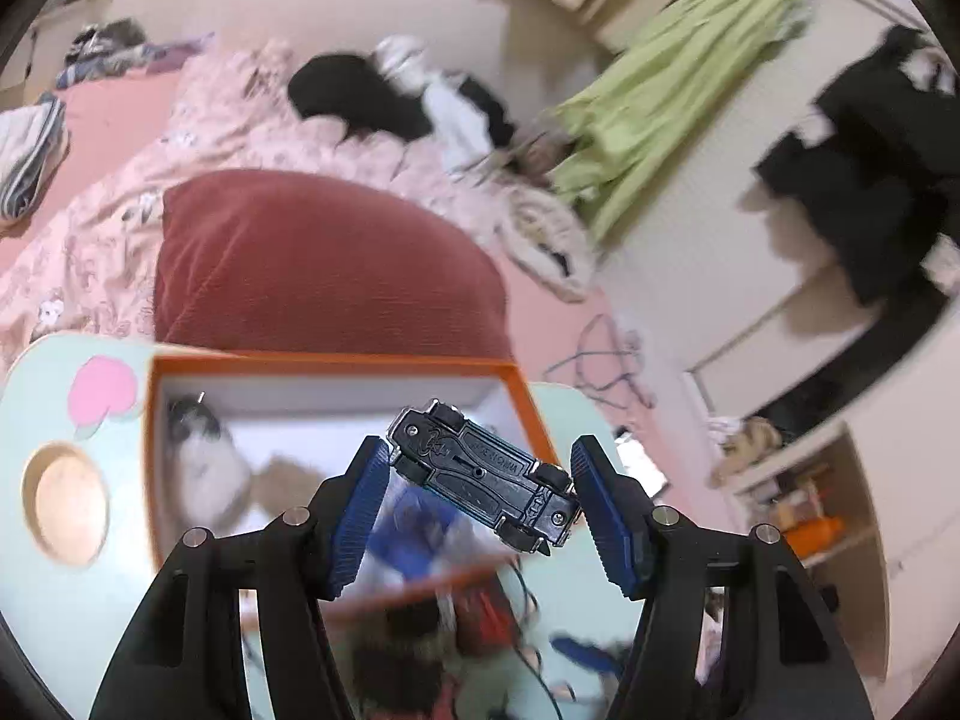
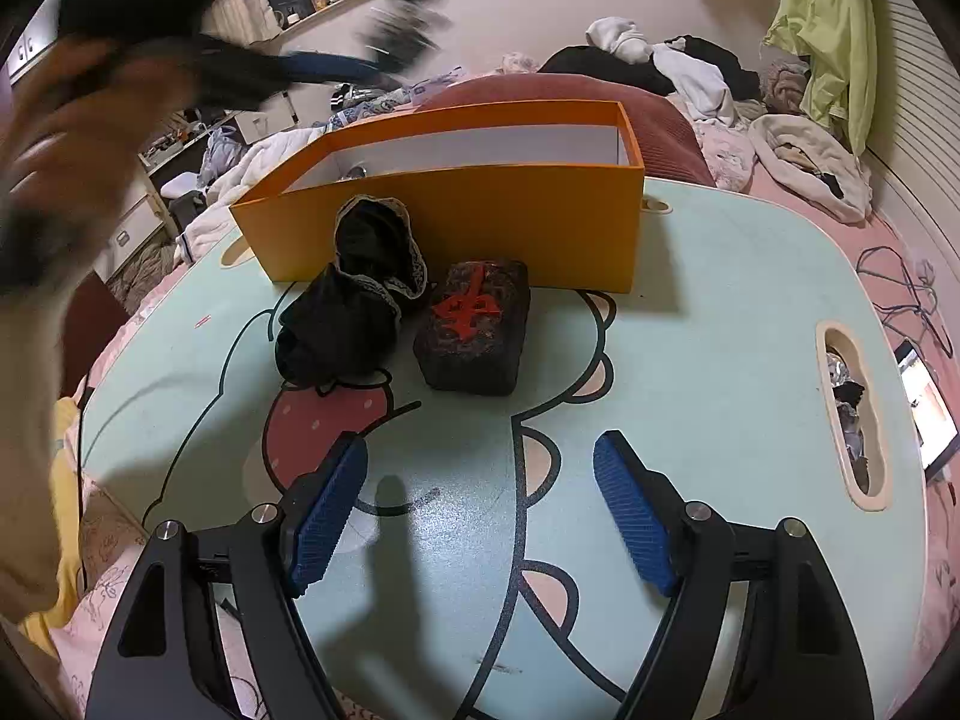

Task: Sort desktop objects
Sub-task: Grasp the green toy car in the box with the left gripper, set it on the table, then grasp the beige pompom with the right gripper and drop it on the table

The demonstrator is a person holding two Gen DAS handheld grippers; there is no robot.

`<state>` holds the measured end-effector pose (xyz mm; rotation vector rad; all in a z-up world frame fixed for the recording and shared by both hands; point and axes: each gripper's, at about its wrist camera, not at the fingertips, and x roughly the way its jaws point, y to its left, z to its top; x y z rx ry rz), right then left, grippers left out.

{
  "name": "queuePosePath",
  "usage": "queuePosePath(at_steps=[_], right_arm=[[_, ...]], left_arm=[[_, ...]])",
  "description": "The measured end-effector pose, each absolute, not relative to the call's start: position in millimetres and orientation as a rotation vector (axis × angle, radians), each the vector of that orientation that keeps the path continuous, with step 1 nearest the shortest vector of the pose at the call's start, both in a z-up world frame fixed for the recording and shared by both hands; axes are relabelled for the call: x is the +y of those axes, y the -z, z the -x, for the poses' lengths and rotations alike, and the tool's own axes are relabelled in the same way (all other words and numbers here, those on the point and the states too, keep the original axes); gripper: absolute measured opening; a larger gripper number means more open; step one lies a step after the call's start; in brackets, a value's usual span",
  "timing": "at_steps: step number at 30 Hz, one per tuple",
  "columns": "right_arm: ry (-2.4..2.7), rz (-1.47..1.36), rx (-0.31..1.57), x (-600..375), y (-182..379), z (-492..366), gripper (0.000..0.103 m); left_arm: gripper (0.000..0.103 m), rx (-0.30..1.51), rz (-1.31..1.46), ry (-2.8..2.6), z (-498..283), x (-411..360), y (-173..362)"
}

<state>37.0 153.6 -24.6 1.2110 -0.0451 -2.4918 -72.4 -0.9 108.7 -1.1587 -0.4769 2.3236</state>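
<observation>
Black angular arms on left gripper (image 1: pixel 480 504) and right gripper (image 2: pixel 480 510), silver round screws at joints, blue ribbed pads (image 2: pixel 630 516) on fingertips.

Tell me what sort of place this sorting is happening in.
Most likely a bedroom: a small cartoon-print lap table stands on a bed with a pink floral quilt and red pillow, with clothes hanging on the wall.
</observation>
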Motion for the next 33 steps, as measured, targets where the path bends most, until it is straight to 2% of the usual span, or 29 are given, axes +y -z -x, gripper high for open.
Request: queuePosePath(at_steps=[3,7,10,13,15,16,17,19,21,24,26,27,29,31,33], right_arm=[[2.492,-1.211,-0.044,154,25,-37,0.078],[2.492,-1.212,-0.044,153,24,-37,0.078],[2.495,-1.213,-0.034,153,24,-38,0.078],[2.497,-1.215,-0.027,152,23,-38,0.078],[2.5,-1.217,-0.026,152,23,-38,0.078],[2.503,-1.218,-0.029,152,23,-38,0.078],[2.506,-1.218,-0.038,153,22,-38,0.078],[2.512,-1.218,-0.068,157,22,-38,0.078],[2.523,-1.204,-0.119,165,19,-38,0.078],[2.584,-1.101,-0.208,178,0,-36,0.078],[2.611,-0.997,-0.234,174,-21,-28,0.073],[2.603,-0.954,-0.236,170,-31,-22,0.072],[2.56,-0.907,-0.216,153,-55,1,0.061],[2.457,-0.996,-0.201,133,-65,37,0.044],[2.28,-1.154,-0.13,106,-63,81,0.042]], left_arm=[[0.062,-0.425,1.166,-2.396,33,-16,-96],[0.062,-0.397,1.229,-2.413,0,-26,-50],[0.062,-0.449,1.315,-2.393,-5,-29,-15],[0.063,-0.526,1.27,-2.404,-10,-32,1],[0.071,-0.582,1.222,-2.383,-13,-36,1],[0.079,-0.594,1.195,-2.373,-16,-39,-1],[0.087,-0.583,1.167,-2.389,-21,-42,-7],[0.093,-0.506,1.146,-2.461,-30,-41,-14],[0.093,-0.367,1.148,-2.539,-42,-41,-14],[0.093,-0.261,1.169,-2.551,-52,-39,-8],[0.097,-0.222,1.191,-2.517,-56,-34,3],[0.1,-0.146,1.171,-2.553,-60,-27,3],[0.102,-0.013,1.215,-2.588,-60,-13,6],[0.102,0.146,1.265,-2.628,-59,4,8],[0.103,0.187,1.255,-2.637,-61,5,11]])
